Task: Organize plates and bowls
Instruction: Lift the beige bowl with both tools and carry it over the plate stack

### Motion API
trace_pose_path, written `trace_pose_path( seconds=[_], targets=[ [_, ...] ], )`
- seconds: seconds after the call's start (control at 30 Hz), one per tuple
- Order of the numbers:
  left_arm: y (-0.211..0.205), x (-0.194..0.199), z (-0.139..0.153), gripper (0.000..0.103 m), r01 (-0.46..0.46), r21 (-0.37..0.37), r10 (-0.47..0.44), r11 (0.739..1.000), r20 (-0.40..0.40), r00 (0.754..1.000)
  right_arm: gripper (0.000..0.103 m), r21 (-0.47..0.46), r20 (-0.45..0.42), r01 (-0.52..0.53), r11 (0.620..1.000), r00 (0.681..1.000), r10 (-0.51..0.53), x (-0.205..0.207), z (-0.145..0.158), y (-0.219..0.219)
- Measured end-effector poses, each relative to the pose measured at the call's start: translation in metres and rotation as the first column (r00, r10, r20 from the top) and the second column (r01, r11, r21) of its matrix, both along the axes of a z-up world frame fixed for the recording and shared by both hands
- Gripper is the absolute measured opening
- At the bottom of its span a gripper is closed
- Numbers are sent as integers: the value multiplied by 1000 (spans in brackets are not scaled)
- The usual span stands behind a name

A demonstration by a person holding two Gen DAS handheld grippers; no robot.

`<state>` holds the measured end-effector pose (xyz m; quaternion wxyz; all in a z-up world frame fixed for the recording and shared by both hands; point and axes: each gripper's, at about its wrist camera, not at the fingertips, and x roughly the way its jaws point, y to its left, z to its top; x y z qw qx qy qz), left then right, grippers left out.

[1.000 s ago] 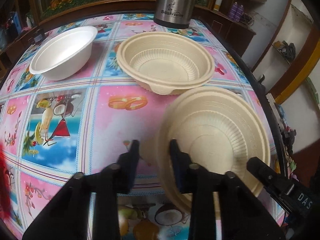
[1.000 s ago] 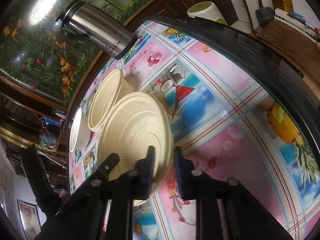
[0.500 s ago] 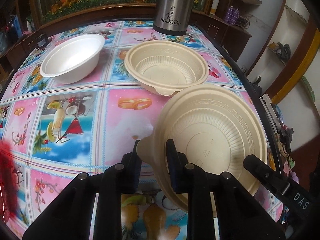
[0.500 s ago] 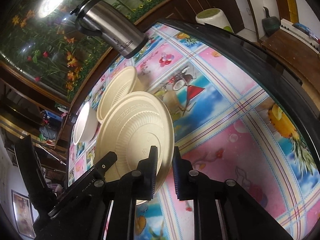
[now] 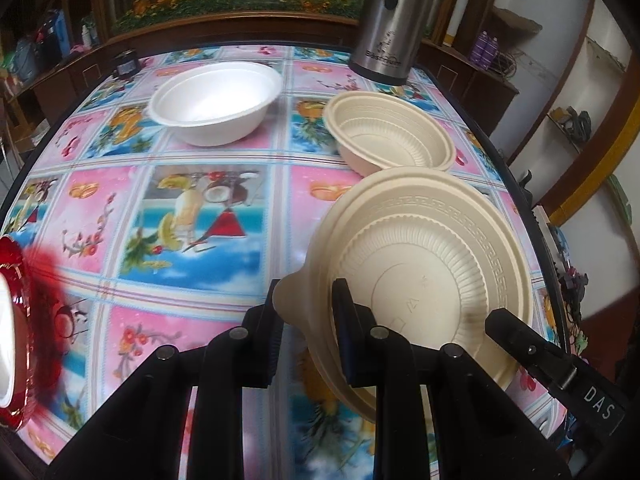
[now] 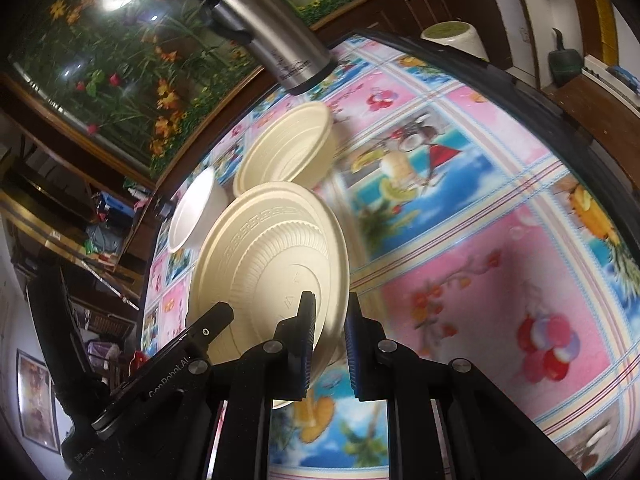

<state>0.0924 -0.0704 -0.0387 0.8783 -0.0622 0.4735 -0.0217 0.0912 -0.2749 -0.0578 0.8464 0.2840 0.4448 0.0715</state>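
2 grippers, left (image 5: 306, 316) and right (image 6: 329, 330), clamp opposite rims of a lifted beige bowl (image 5: 432, 276); keeping it level should ease nesting into its twin (image 5: 390, 136).

Both hand-held grippers (image 5: 306, 324) (image 6: 328, 336) clamped, raised

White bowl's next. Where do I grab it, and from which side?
Judging by its pose, pinch the white bowl at its thin flared rim on the near side, one finger inside, one outside. It sits upright and apart from the beige bowl, and the near tablecloth leaves the approach open.
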Motion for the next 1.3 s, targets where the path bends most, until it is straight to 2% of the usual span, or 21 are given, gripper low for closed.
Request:
trace_pose_path(
  seconds=[0.43, 0.77, 0.97, 1.3],
  targets=[
    [74, -31, 12, 21, -122, -21, 123, 992, 32, 992, 13, -17, 27, -142, 990, 989, 143, -7, 13, 72],
    [123, -58, 26, 21, -205, -34, 207, 978, 78, 975, 12, -29, 67, -234, 972, 970, 236, -12, 31, 126],
    [158, -76, 32, 21, -285, -30, 287, 958, 95, 953, 12, -20, 87, -310, 951, 947, 311, -11, 36, 162],
    [220, -106, 39, 21, -416, -40, 418, 908, 121, 900, 12, -23, 101, -455, 890, 885, 455, -12, 42, 235]
  ],
)
